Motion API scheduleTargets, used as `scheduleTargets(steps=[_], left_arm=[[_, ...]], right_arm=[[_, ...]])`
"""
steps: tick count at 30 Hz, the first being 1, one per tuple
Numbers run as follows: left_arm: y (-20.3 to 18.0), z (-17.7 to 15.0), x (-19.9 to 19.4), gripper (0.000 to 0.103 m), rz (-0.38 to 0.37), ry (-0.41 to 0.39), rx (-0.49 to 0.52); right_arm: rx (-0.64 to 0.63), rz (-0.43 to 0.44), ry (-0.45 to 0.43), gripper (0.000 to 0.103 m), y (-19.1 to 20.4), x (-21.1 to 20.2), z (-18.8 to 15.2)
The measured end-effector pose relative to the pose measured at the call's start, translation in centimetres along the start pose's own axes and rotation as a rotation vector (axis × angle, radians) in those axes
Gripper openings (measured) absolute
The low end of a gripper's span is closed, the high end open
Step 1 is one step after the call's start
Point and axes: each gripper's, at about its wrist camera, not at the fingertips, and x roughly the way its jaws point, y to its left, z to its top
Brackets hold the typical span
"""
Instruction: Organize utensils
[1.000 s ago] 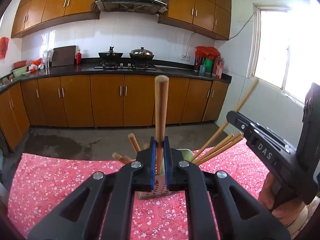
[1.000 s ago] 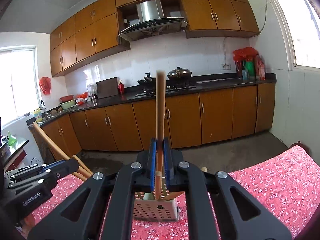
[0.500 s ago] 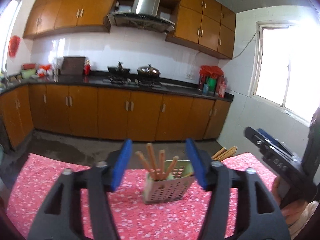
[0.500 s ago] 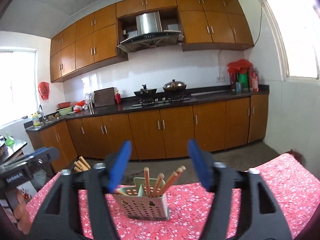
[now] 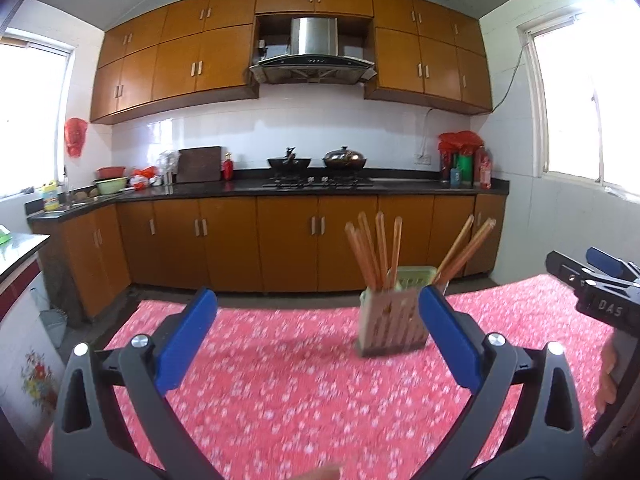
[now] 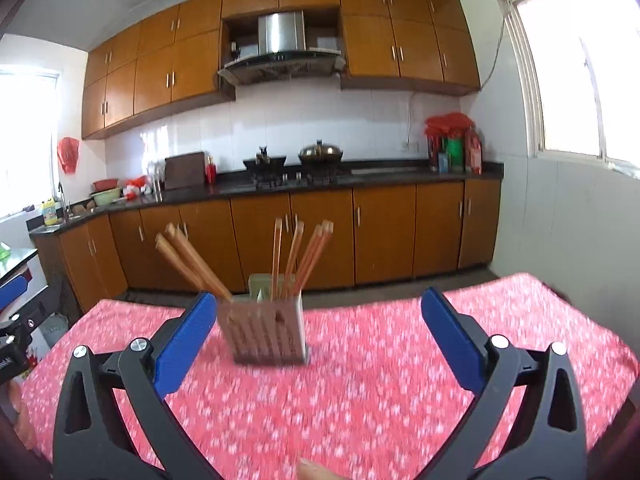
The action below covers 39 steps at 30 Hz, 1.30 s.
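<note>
A perforated utensil holder [image 5: 391, 322] stands on the red floral tablecloth [image 5: 280, 392] with several wooden chopsticks [image 5: 376, 248] upright or leaning in it. It also shows in the right wrist view [image 6: 266, 332] with its chopsticks [image 6: 296, 256]. My left gripper [image 5: 318, 340] is wide open and empty, back from the holder. My right gripper [image 6: 318, 340] is wide open and empty, also back from it. The right gripper shows at the right edge of the left wrist view [image 5: 596, 292].
The table's far edge [image 6: 400, 300] drops to the kitchen floor. Wooden cabinets [image 5: 288, 240] and a dark counter with a stove and pots [image 5: 316, 172] line the back wall. Windows [image 5: 580, 104] are at the sides.
Both grippers were each shut on a chopstick above the holder a second ago. They opened, left the chopsticks in the holder, and pulled back and apart.
</note>
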Motion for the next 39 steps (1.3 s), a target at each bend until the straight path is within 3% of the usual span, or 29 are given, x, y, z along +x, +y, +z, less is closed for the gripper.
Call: scheduleTargets(steps=[7, 17, 23, 39], left_arm=[[-0.5, -4.0, -1.5, 0.099, 0.009, 0.03, 0.011], [-1.2, -8.2, -2.6, 0.099, 0.006, 0.072, 0.017], [-1.4, -9.6, -2.3, 0.099, 0.003, 0.114, 0.008], [-1.7, -9.7, -1.9, 0.099, -0.009, 0.139, 0.0]], right_arm=[[-0.071, -0.012, -0.016, 0.101, 1.0, -2.4, -4.9], [-0.044, 0.024, 0.098, 0.101, 0.8, -2.5, -8.9], [-0.035, 0.025, 0.137, 0.101, 0.8, -2.3, -9.9], [-0.01, 0.015, 0.157, 0.101, 0.2, -2.2, -9.9]])
